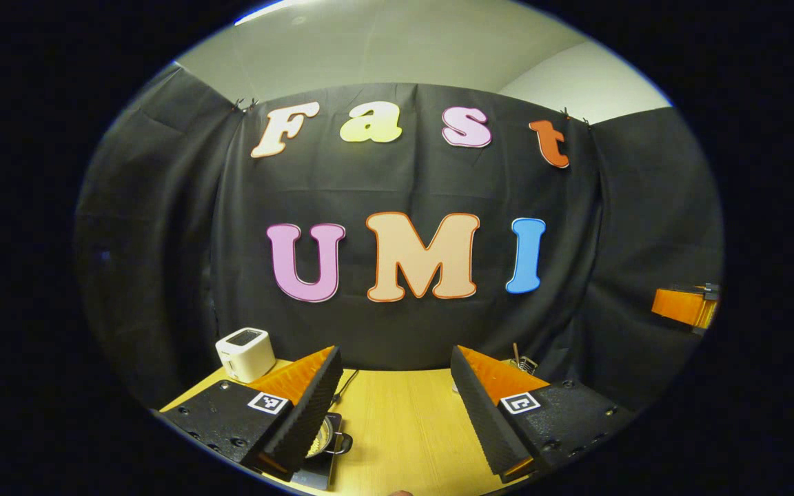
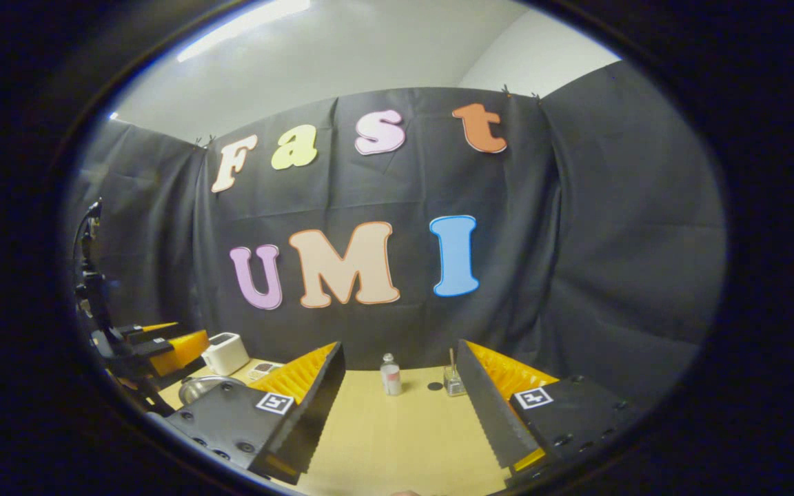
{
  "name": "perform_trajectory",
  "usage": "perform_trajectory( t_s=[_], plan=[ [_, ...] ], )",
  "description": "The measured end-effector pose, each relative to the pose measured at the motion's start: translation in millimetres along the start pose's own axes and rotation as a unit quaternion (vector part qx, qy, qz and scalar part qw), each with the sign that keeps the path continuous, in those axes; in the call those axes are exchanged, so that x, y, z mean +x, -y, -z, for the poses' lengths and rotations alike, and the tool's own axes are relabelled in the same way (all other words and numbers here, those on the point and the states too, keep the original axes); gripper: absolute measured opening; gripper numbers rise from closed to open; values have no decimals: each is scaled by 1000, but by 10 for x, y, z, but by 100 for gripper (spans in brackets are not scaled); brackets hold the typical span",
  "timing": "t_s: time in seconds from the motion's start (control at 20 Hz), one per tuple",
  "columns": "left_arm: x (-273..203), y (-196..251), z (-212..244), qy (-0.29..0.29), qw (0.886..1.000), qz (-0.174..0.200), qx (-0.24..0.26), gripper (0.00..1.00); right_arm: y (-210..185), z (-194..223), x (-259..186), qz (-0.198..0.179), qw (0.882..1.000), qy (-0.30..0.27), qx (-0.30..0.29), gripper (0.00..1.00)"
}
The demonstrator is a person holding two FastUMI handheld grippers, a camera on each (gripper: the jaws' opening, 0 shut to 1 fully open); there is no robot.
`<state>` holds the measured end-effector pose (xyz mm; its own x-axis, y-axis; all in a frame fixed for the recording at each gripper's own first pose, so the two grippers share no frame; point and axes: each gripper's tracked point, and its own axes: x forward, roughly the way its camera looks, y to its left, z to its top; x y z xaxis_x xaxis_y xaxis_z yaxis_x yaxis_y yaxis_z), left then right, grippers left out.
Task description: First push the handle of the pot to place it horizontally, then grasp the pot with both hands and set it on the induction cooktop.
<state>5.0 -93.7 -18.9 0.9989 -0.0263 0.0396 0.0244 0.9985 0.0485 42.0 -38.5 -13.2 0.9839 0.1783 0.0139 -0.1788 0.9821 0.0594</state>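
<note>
Pot (image 1: pixel 328 437) sits below left gripper (image 1: pixel 395 393), beside its left finger; both grippers' fingers spread apart, holding nothing.

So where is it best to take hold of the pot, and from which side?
Probably by the dark loop handle jutting from the pot rim toward the table middle; approach from that open side, jaws straddling the loop. The left gripper hides the rest of the pot behind its finger.
</note>
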Motion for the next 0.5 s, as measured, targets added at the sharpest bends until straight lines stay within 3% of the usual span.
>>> perform_trajectory(
  t_s=[0.4,0.45,0.5],
  plan=[
    [-126,534,-102,20,999,47,-3,93,236,-6,-63,3,1000,7,20,92],
    [-133,559,-124,24,998,50,2,93,241,-25,-39,2,1000,11,19,99],
    [-142,593,-151,29,998,52,7,96,258,-46,-25,3,1000,13,19,92]
  ],
)
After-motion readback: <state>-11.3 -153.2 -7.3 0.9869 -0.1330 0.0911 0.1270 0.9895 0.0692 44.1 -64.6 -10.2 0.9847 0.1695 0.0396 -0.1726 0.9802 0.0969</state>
